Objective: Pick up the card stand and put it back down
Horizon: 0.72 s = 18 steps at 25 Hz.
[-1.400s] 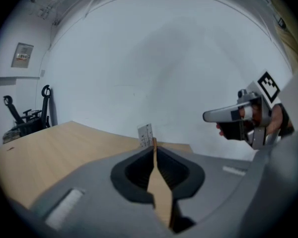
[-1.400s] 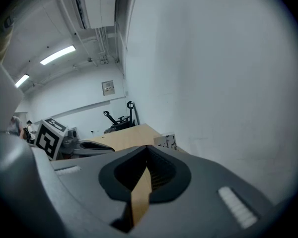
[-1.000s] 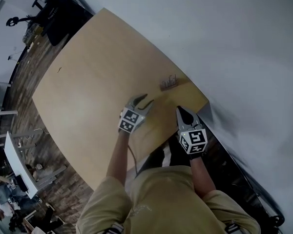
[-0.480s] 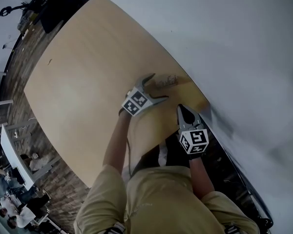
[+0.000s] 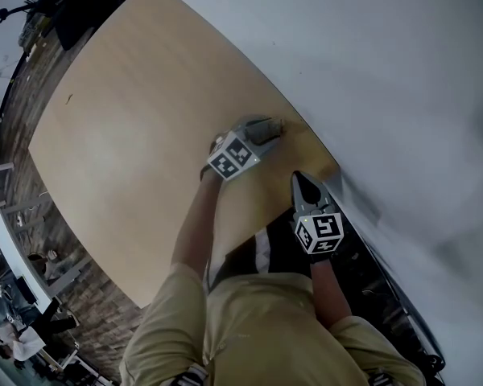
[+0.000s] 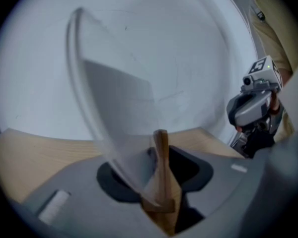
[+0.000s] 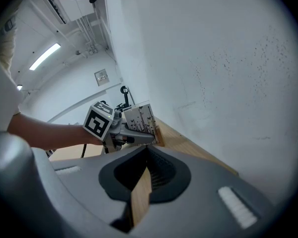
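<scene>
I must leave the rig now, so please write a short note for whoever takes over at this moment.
Left gripper: fingers have just been closing and now clamp the card stand, at the table's wall side, by its wooden base.
Right gripper: shut, empty, at the table edge.
Done: stand grasped, not visibly lifted.
To do: lift it, set it back down, release.
</scene>
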Available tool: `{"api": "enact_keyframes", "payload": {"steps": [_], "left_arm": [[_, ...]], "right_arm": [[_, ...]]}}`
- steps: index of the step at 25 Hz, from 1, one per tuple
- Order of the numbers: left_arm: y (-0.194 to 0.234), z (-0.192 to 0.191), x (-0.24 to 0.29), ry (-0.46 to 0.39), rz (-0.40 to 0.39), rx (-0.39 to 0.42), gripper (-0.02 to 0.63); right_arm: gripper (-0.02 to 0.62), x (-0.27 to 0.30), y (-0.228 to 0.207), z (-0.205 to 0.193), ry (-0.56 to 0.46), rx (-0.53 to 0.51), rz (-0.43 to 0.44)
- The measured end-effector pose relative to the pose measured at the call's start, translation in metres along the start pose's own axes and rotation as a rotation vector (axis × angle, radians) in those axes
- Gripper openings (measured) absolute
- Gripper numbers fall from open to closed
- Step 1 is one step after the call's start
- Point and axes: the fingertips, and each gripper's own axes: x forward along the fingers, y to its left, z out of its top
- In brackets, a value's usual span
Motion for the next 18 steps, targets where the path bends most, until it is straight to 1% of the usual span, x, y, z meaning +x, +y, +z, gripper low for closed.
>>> {"api": "enact_keyframes", "payload": {"steps": [1, 4, 8, 10, 15, 18], "left_arm": [[0.002, -0.002, 0.001, 0.002, 0.010, -0.005, 0.138], [0.005, -0.003, 0.002, 0.006, 0.023, -0.007, 0.075], [-0.001, -0.005, 0.001, 0.019, 0.000, -0.033, 0.054], [-0.003, -0.002, -0.005, 0.016, 0.008, -0.056, 0.048], [-0.011, 0.018, -0.039, -0.010, 0.067, -0.124, 0.043], [-0.012, 0.040, -0.067, -0.026, 0.124, -0.169, 0.043]], "right_arm": [[0.005, 0.001, -0.001, -0.001, 0.002, 0.006, -0.005], [0.005, 0.006, -0.005, 0.003, 0.003, 0.021, -0.017], [0.005, 0.009, -0.004, 0.016, -0.015, 0.017, -0.011], [0.005, 0.010, -0.001, 0.026, -0.033, 0.012, -0.002], [0.005, 0.008, 0.016, 0.059, -0.085, -0.007, 0.017], [0.005, 0.004, 0.030, 0.087, -0.122, -0.052, 0.025]]}}
